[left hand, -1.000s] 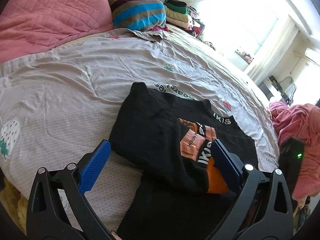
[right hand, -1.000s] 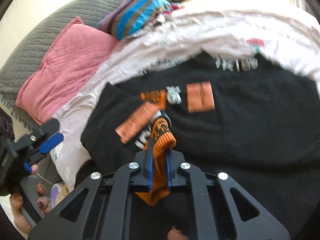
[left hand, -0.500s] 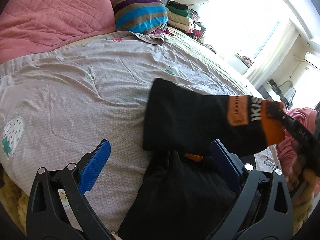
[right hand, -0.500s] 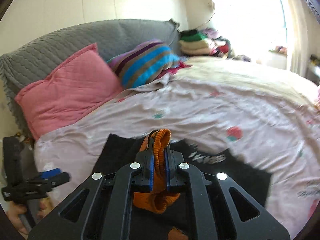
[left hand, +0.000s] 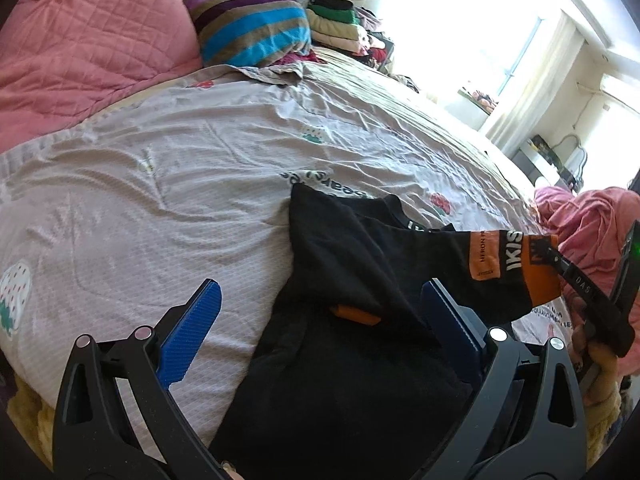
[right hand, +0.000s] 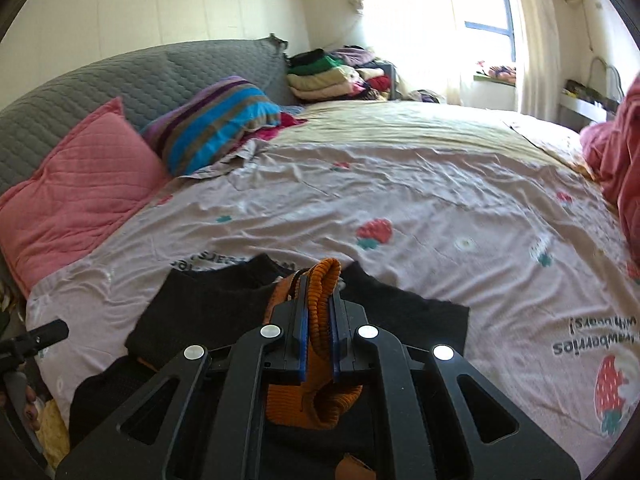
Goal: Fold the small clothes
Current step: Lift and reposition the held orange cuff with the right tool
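A small black sweater (left hand: 352, 300) with orange patches lies on the bed sheet (left hand: 160, 184). Its sleeve (left hand: 492, 264) is stretched to the right, above the sweater's body. My right gripper (right hand: 318, 292) is shut on the sleeve's orange ribbed cuff (right hand: 324, 280); in the left wrist view that gripper (left hand: 554, 254) holds the cuff (left hand: 540, 276) at the far right. My left gripper (left hand: 320, 304) stands open low over the sweater's lower left part, its blue pads (left hand: 192, 332) wide apart and touching nothing.
A pink pillow (left hand: 80, 48) and a striped pillow (left hand: 252, 28) lie at the head of the bed. Folded clothes (right hand: 328, 76) are stacked beyond them. A pink blanket (left hand: 588, 216) is heaped at the right edge. A person's hand (left hand: 592, 360) holds the right gripper.
My right gripper lifted the sleeve by its cuff off the sweater's front and pulled it out to the right. The left gripper stayed open and shifted slightly.
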A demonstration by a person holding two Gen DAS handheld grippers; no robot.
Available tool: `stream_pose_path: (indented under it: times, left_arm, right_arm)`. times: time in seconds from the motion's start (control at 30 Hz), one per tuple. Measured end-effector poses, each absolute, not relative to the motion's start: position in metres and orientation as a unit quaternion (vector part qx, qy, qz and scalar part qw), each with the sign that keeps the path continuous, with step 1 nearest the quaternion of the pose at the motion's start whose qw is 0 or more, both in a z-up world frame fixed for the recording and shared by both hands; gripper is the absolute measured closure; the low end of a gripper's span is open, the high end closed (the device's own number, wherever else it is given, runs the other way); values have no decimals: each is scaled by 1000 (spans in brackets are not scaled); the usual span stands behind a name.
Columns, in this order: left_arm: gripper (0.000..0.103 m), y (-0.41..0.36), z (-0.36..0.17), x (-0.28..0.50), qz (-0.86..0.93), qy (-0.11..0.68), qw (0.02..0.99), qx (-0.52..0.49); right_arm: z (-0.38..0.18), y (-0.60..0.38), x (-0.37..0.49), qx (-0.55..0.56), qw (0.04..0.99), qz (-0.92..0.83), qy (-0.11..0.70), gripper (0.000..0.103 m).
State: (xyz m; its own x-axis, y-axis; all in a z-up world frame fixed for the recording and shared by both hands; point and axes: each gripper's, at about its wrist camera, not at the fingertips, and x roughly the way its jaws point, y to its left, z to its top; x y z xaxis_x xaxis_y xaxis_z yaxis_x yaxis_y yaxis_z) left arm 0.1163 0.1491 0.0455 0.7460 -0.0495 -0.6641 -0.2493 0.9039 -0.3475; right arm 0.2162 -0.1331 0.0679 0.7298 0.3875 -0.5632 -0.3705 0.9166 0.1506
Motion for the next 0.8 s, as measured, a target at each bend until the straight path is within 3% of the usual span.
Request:
stream_pose_path:
  times: [0.8]
  left_arm:
    - [10,111,20,191,13,406,899,-167]
  right_arm:
    - [36,-150,227,22,919,184,347,95]
